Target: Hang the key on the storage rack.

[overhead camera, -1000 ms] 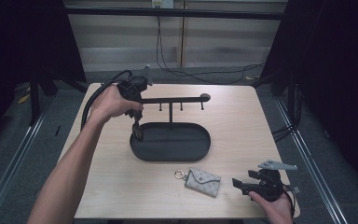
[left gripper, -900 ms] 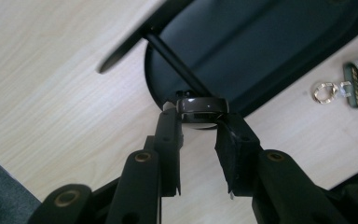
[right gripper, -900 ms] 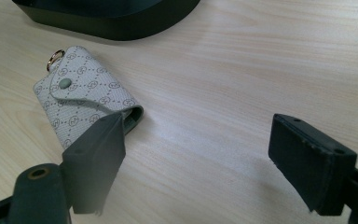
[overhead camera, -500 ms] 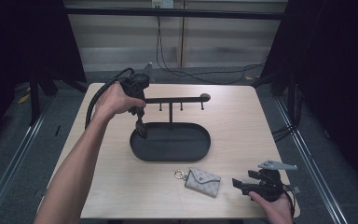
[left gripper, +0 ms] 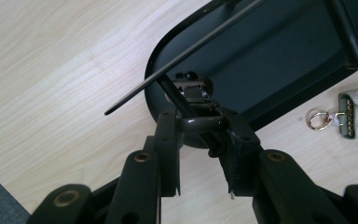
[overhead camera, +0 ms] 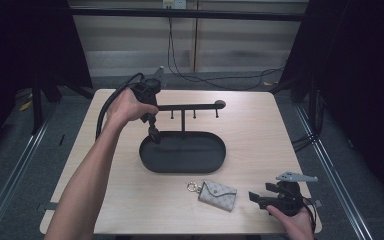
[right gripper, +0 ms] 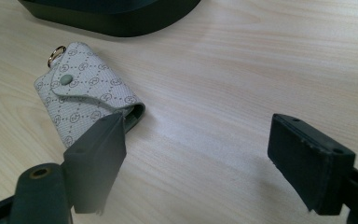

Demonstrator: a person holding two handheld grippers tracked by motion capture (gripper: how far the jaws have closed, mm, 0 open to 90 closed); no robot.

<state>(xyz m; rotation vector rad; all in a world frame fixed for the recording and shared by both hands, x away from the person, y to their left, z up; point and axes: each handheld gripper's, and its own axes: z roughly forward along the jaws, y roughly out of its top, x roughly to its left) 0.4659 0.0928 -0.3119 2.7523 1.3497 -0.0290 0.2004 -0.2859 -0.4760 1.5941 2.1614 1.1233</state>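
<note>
We pinch the stiff, light key ring [left gripper: 200, 123] in our left gripper [left gripper: 200, 140]; right gripper [right gripper: 196, 154] gapes wide beside the soft pouch [right gripper: 86, 109]

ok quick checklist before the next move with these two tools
1. Left tool shut on the dark loop: ok.
2. Loop held over the black tray, not the bare table: ok.
3. Loop clear of the stand's bar: cannot tell, the bar crosses right by it.
4. Right tool open with nothing gripped: ok, though its jaws have just been closing a little.
5. Key pouch flat on the table, flap snapped shut: ok.
6. Pouch centred between the right tool's jaws: not ok, it lies off by one jaw.
</note>
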